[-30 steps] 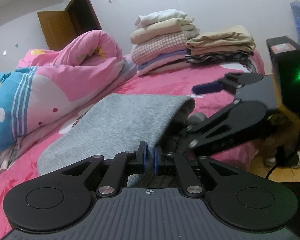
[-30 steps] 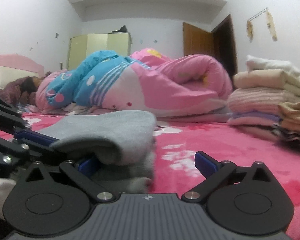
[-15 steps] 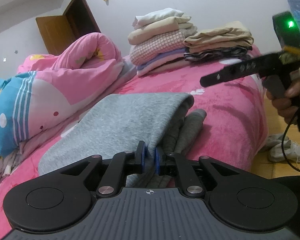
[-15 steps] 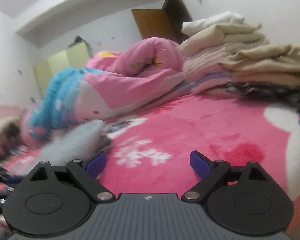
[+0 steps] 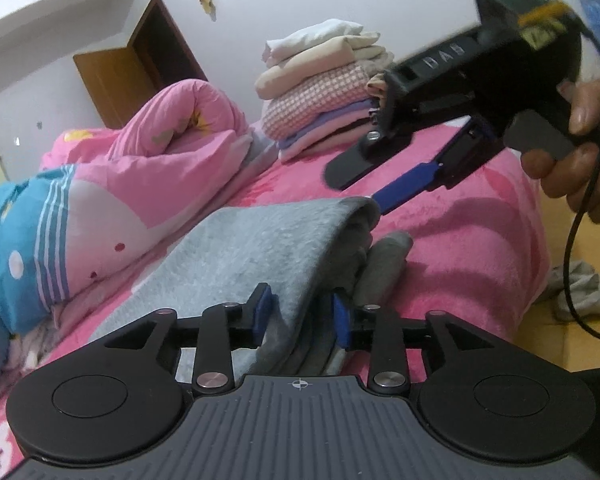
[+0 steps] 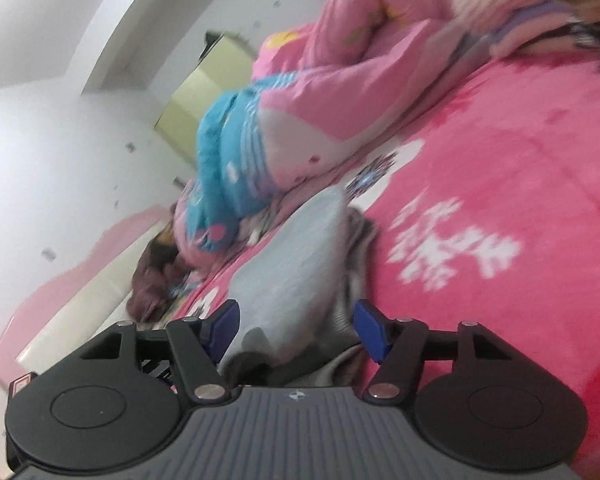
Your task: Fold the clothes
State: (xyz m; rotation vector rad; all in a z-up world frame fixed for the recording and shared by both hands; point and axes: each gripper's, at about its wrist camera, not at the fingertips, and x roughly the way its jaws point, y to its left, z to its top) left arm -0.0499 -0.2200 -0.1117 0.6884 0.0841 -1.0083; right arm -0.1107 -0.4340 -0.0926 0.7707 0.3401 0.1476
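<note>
A folded grey garment (image 5: 252, 248) lies on the pink bed cover (image 5: 472, 232). My left gripper (image 5: 302, 316) straddles the garment's near edge and its jaws are opening; the cloth runs between the blue pads (image 5: 262, 312) without being pinched. In the left wrist view a hand (image 5: 580, 152) holds my right gripper rolled on its side at the garment's far corner. In the right wrist view that gripper (image 6: 296, 328) has its jaws closing around the grey garment (image 6: 296, 264), with the fabric between the pads (image 6: 370, 332) and gaps still showing.
Two stacks of folded clothes (image 5: 320, 92) stand at the back of the bed. A rolled pink and blue quilt (image 5: 112, 200) lies along the left. The bed's right edge drops to a wooden floor with a rag (image 5: 576, 288). A brown door (image 5: 112, 84) is behind.
My left gripper has gone from shut on the garment's edge to parted. My right gripper lifted away, rolled onto its side and came back to the garment's far corner, its jaws narrowing.
</note>
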